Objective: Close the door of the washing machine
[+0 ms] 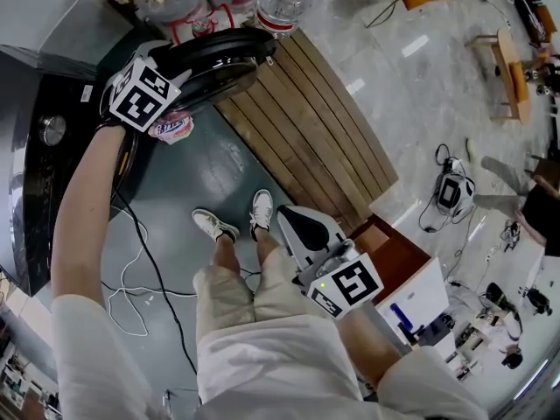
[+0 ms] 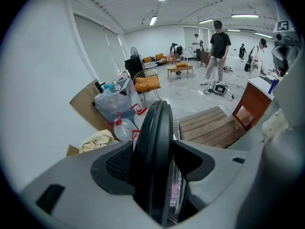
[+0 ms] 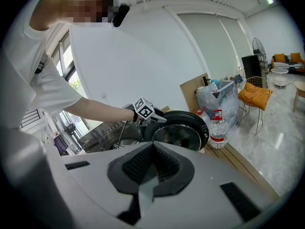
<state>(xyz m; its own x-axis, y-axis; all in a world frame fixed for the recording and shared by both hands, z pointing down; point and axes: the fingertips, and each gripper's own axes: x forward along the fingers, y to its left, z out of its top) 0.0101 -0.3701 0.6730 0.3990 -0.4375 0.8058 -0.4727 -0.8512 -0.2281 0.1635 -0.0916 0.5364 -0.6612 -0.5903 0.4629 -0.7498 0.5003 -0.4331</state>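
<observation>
The washing machine (image 1: 44,182) is dark with a metal drum and stands at the left. Its round black door (image 1: 223,59) with a glass window hangs open toward the wooden platform. My left gripper (image 1: 185,77) reaches over the door's top edge. In the left gripper view the door rim (image 2: 158,123) stands on edge between the jaws of the left gripper (image 2: 159,163), and both pads sit against it. My right gripper (image 1: 294,220) is held low in front of the person's legs, shut and empty. Its pads (image 3: 143,166) meet, and beyond them are the door (image 3: 181,132) and the left gripper (image 3: 151,118).
A slatted wooden platform (image 1: 306,121) lies beside the machine. Water bottles (image 1: 280,3) and filled plastic bags (image 1: 171,3) stand behind the door. A white cable (image 1: 140,269) trails across the floor. A brown cabinet (image 1: 394,252) is at the right. Several people (image 2: 218,49) stand far off.
</observation>
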